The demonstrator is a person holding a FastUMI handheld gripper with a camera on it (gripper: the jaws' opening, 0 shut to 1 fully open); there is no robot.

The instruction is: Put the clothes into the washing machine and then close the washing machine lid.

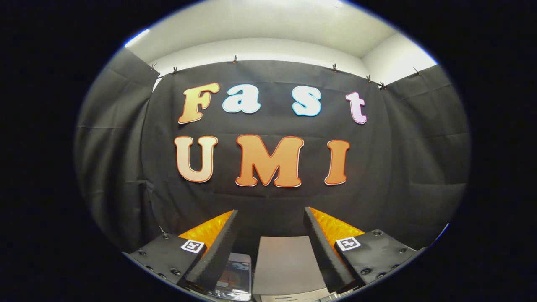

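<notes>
left finger (218,247): black ribbed foam pad, orange diamond-textured backing, square black-and-white marker on its mount | gripper (270,214): fingers spread wide, holding nothing, aimed at the black cloth wall (398,167) | below, between the fingers: grey flat-topped washing machine (285,260), a glossy dark panel (235,272) at its left | clothes: cannot tell where | right finger (321,247): same build

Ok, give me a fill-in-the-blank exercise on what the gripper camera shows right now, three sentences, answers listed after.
1. The gripper has its jaws standing ___, with nothing held between them.
2. The ridged pads on the outer sides of its fingers are coloured ___.
3. Just below and between the fingers lies a flat ___ box-like surface, beside a dark glossy panel.

Missing words: open; orange; grey
</notes>
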